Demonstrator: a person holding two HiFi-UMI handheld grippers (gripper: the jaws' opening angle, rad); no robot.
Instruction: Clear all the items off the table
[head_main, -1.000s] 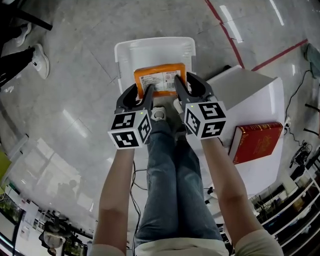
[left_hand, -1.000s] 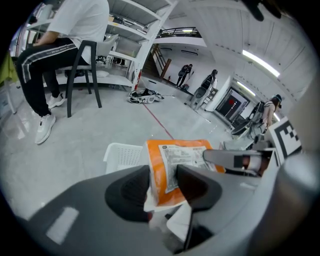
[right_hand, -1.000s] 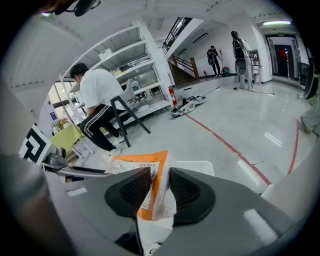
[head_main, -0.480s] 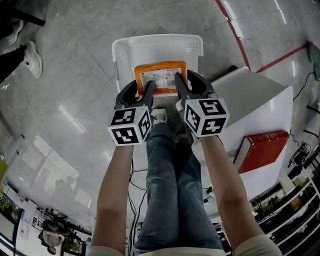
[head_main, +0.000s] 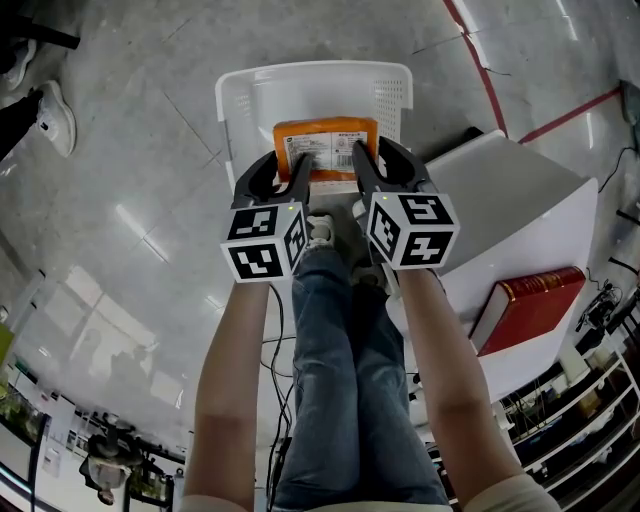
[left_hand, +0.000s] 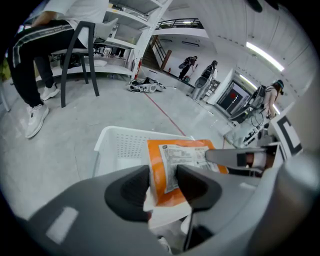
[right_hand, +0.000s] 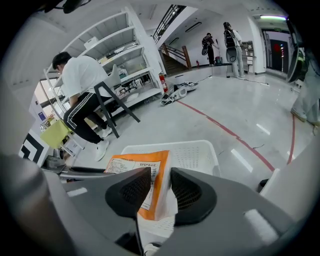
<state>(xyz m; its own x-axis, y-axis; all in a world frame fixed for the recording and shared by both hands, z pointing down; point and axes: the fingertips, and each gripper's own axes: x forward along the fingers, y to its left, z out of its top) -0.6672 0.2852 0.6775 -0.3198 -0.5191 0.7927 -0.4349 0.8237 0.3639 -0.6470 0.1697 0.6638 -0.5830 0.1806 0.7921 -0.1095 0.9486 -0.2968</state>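
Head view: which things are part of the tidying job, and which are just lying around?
Part of the job: orange packet, clamped by left gripper and right gripper; white basket on the floor; red book on white table.
Just lying around: white shelves; a bystander's white shoe.

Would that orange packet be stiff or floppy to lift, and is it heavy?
Probably soft: the orange packet squashes thin where the left hand-held gripper pinches it. Likely light: two edge grips hold it flat above the white basket.
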